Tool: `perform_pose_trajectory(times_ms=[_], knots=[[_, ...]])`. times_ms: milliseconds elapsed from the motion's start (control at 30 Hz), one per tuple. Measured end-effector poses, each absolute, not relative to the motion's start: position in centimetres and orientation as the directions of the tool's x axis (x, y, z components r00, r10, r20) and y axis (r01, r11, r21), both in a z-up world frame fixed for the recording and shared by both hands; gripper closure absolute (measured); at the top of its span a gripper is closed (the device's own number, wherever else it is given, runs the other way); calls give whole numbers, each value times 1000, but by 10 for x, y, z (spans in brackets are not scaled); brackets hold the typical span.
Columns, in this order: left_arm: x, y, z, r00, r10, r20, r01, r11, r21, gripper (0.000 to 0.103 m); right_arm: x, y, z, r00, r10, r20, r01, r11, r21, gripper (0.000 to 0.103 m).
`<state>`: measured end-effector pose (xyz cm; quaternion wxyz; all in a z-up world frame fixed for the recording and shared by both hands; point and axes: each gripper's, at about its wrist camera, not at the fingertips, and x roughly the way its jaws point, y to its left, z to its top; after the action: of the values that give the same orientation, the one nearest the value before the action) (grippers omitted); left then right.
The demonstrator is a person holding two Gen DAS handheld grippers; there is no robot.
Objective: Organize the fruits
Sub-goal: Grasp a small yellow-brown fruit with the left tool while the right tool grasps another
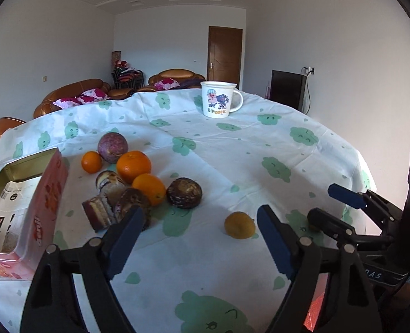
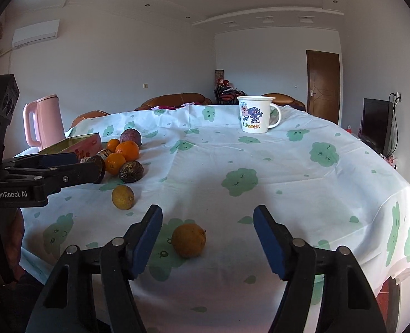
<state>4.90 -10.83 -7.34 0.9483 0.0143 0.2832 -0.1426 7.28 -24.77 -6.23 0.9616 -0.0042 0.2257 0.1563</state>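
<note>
**Fruits clustered by the tin, two yellow ones lying apart**

Fruits sit in a loose heap toward the left edge of the table point(image 2: 302, 172), just beside an open pink tin point(image 1: 42, 194). The heap holds three oranges point(image 1: 133, 165), a purple passion fruit point(image 1: 112, 147) at the back, a dark mottled passion fruit point(image 1: 184, 193) on the right, and some wrapped snack cakes point(image 1: 98, 213) touching the oranges. A yellowish fruit point(image 2: 123, 197) lies alone nearer the front edge, apart from the heap. A second yellow-orange fruit point(image 2: 188, 240) lies closer still to the front edge.

Left gripper point(image 1: 198, 223) hovers over the cloth with its blue pads spread wide, gripping nothing; the lone yellowish fruit lies just inside its right pad. Right gripper point(image 2: 207, 226) is likewise wide open and empty, with the second yellow-orange fruit on the cloth between its pads, touching neither.

A cartoon-printed mug point(image 2: 256, 113) stands near the far edge, and a pink kettle point(image 2: 42, 122) stands at the far left corner behind the tin.
</note>
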Motion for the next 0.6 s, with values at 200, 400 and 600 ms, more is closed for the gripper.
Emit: perform_pose_trajectory(times_ms=[200, 400, 600], knots=[[59, -129, -79, 752, -310, -582, 340, 938, -60, 46, 74, -250, -67, 829, 335, -448, -332, 939, 87, 57], [70, -139, -90, 698, -336, -632, 367, 926, -87, 62, 76, -248, -73, 804, 361, -472, -361, 928, 93, 71], [76, -136, -97, 671, -360, -648, 370, 920, -128, 72, 77, -249, -74, 801, 373, -468, -374, 922, 96, 75]])
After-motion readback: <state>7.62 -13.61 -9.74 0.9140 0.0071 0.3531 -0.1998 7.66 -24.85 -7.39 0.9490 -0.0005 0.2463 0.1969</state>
